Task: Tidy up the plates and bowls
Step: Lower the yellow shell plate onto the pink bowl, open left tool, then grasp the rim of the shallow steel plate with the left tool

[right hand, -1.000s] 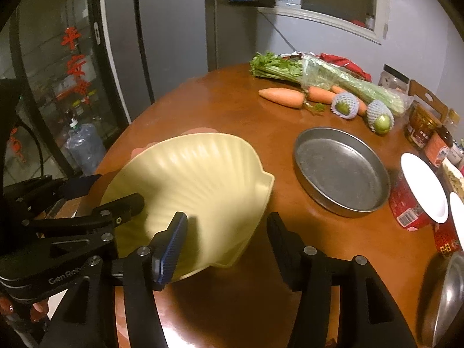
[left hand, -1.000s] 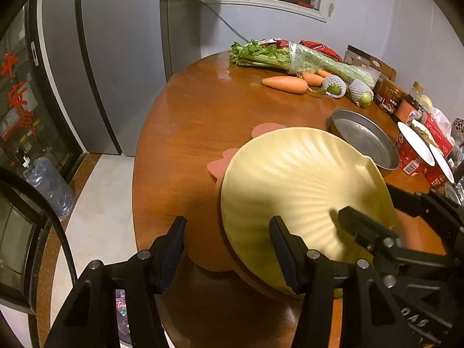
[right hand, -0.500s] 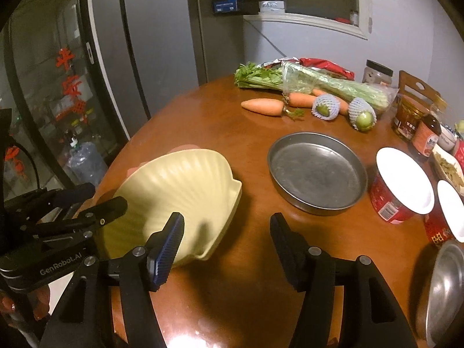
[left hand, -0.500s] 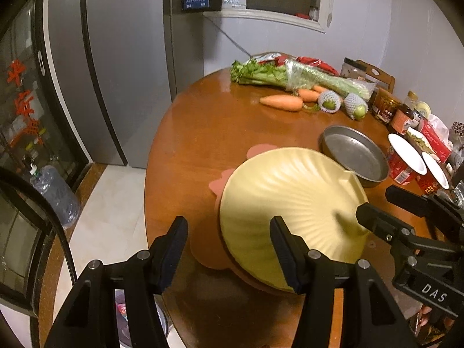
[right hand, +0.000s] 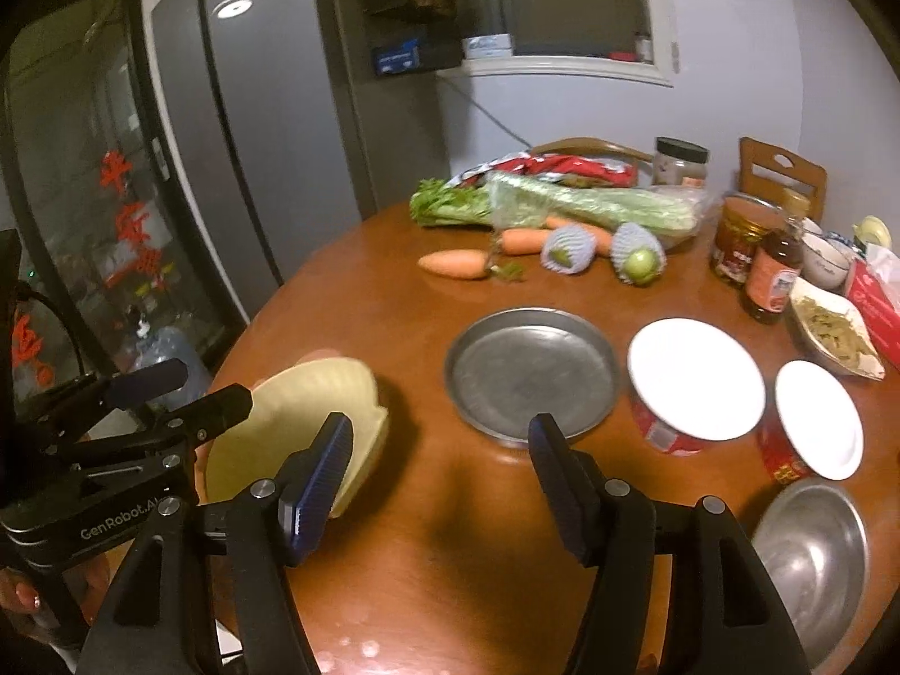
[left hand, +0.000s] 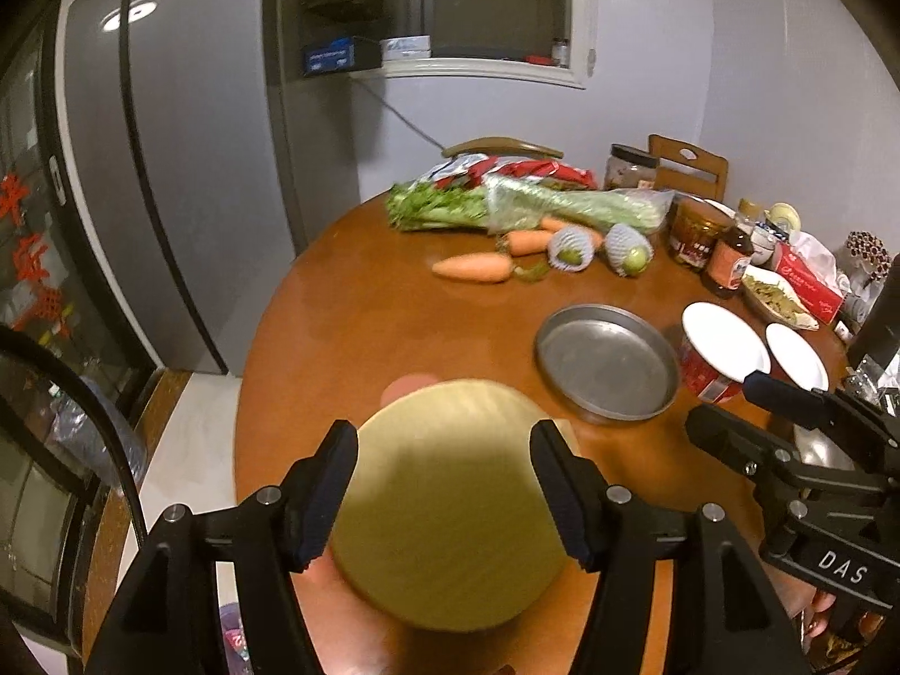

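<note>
My left claw [left hand: 444, 498] and right claw [right hand: 441, 486] are both opening, holding nothing. Yellow shell plate [right hand: 315, 410] lies near the tabletop [right hand: 349, 292] edge; bare wood beside the metal pan [right hand: 531, 371]. Claw bodies read "DAS", "GenRobot".

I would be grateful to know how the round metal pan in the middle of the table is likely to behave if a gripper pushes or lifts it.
The metal pan looks thin and rigid, so it should be stiff and probably light. Its flat base on the glossy wooden table suggests it would slide rather than tip. The smooth, low slanted rim may slip from the pads, so a grip across the rim seems safer.
</note>
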`<state>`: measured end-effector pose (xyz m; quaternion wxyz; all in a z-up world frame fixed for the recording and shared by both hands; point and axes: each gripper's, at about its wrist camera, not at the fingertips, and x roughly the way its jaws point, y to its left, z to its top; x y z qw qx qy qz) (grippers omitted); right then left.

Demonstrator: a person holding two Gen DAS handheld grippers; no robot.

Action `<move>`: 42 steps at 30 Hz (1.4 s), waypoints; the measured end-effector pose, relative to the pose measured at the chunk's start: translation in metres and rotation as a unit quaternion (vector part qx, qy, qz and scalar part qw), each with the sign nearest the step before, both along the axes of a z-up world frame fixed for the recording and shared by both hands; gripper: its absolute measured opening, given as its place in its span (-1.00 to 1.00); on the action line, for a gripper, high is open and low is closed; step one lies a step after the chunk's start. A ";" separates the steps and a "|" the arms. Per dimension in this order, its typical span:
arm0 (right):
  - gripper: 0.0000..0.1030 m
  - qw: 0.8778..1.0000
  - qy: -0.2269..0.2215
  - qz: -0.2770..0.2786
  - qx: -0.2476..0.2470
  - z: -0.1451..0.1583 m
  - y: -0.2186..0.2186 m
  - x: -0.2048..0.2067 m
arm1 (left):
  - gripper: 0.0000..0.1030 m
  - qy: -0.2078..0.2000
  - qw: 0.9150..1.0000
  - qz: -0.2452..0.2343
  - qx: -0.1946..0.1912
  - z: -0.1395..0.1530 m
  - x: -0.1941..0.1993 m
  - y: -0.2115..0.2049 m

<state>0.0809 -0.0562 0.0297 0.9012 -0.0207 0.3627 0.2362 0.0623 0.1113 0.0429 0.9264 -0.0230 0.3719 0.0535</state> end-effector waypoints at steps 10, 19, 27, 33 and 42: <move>0.31 0.999 0.021 -0.035 0.013 0.003 -0.035 0.024 | 0.30 0.013 0.999 -0.031 0.019 0.006 0.051 -0.033; 0.31 0.995 0.066 -0.068 0.019 -0.022 -0.049 0.048 | 0.30 0.064 0.997 -0.049 0.021 -0.016 0.103 -0.047; 0.31 0.990 0.112 -0.088 0.018 -0.049 -0.048 0.070 | 0.30 0.091 0.994 -0.047 0.032 -0.038 0.138 -0.054; 0.31 0.987 0.123 -0.096 0.029 -0.062 -0.046 0.083 | 0.30 0.117 0.992 -0.049 0.021 -0.056 0.157 -0.054; 0.26 0.986 0.130 -0.100 0.028 -0.074 -0.043 0.097 | 0.06 0.148 0.987 -0.059 0.010 -0.077 0.170 -0.059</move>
